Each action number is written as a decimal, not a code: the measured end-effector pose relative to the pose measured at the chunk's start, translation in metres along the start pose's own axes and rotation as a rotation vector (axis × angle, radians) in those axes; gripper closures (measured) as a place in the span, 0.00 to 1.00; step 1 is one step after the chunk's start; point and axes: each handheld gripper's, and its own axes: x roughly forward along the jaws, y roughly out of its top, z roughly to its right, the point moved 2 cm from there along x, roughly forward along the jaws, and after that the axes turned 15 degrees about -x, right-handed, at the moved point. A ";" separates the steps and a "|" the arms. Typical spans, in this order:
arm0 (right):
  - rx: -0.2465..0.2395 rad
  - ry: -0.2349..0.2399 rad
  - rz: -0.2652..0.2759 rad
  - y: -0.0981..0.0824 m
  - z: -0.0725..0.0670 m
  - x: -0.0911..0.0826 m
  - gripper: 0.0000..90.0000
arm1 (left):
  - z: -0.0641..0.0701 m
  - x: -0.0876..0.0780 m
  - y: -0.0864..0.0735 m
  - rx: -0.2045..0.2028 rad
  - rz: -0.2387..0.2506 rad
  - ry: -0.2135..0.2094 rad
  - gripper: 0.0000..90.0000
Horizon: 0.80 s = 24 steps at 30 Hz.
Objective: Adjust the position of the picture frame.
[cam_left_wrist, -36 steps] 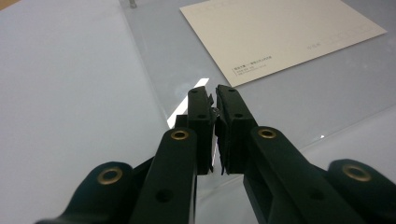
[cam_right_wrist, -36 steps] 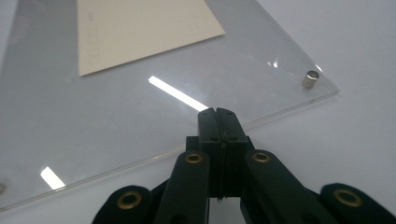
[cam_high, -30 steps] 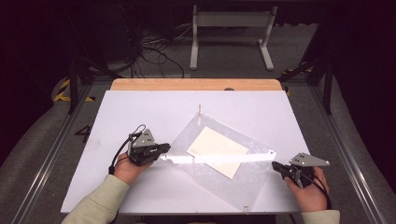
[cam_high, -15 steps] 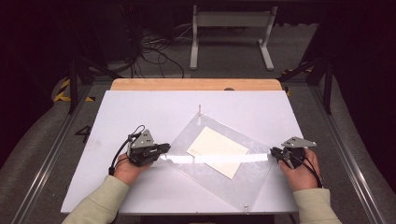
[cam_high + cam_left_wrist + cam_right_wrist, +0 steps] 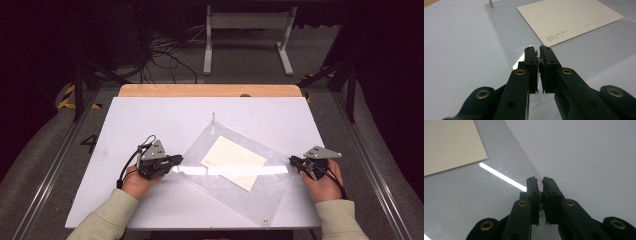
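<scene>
A clear plastic sheet [image 5: 220,192] lies cornerwise on the white table [image 5: 150,120], with a cream card [image 5: 234,161] at its middle. A thin metal post [image 5: 213,118] stands at the sheet's far corner. My left gripper [image 5: 179,159] is at the sheet's left corner, and in the left gripper view the left gripper [image 5: 538,50] is shut on a small shiny stud [image 5: 539,59]. My right gripper [image 5: 292,160] is at the sheet's right corner. In the right gripper view the right gripper [image 5: 539,181] has its jaws almost together over a small metal piece [image 5: 540,193] at the sheet's edge.
A wooden strip [image 5: 210,90] runs along the table's far edge. Cables [image 5: 167,60] and a white stand [image 5: 247,35] lie on the dark floor beyond. A small fitting [image 5: 264,220] marks the sheet's near corner. Bare white tabletop lies left of the sheet.
My right gripper has moved forward and leftward up to the sheet's right corner. The left gripper and the sheet have stayed put.
</scene>
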 end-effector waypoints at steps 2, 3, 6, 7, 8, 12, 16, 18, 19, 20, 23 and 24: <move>0.011 0.007 0.023 -0.001 0.006 0.004 0.94 | 0.002 0.001 0.000 -0.001 -0.003 -0.006 0.94; 0.011 0.007 0.023 -0.001 0.006 0.004 0.94 | 0.002 0.001 0.000 -0.001 -0.003 -0.006 0.94; 0.005 -0.001 0.017 0.001 0.011 0.008 0.94 | 0.006 0.002 0.000 0.007 -0.006 -0.018 0.94; 0.015 0.004 0.019 0.001 0.014 0.009 0.94 | 0.007 0.002 0.000 0.007 -0.008 -0.025 0.94; 0.020 -0.003 0.016 0.002 0.018 0.011 0.94 | 0.009 0.003 0.000 0.008 -0.008 -0.028 0.94; 0.038 -0.026 0.009 0.003 0.023 0.016 0.94 | 0.015 0.005 0.001 0.019 -0.014 -0.044 0.94; 0.059 -0.054 0.006 0.004 0.021 0.015 0.93 | 0.015 0.005 0.000 0.015 -0.013 -0.051 0.94; 0.078 -0.058 0.004 0.003 0.021 0.013 0.92 | 0.015 0.005 0.000 0.015 -0.013 -0.050 0.94; 0.104 -0.058 0.004 0.002 0.020 0.009 0.92 | 0.015 0.005 0.000 0.015 -0.015 -0.048 0.94; 0.134 -0.051 0.005 0.000 0.019 0.004 0.91 | 0.015 0.005 0.000 0.014 -0.015 -0.048 0.94; 0.174 -0.011 -0.040 -0.008 0.008 -0.018 0.97 | 0.018 0.004 0.000 0.015 -0.022 -0.051 0.94; 0.171 0.010 -0.056 -0.010 0.004 -0.022 0.98 | 0.019 0.003 0.000 0.017 -0.025 -0.053 0.94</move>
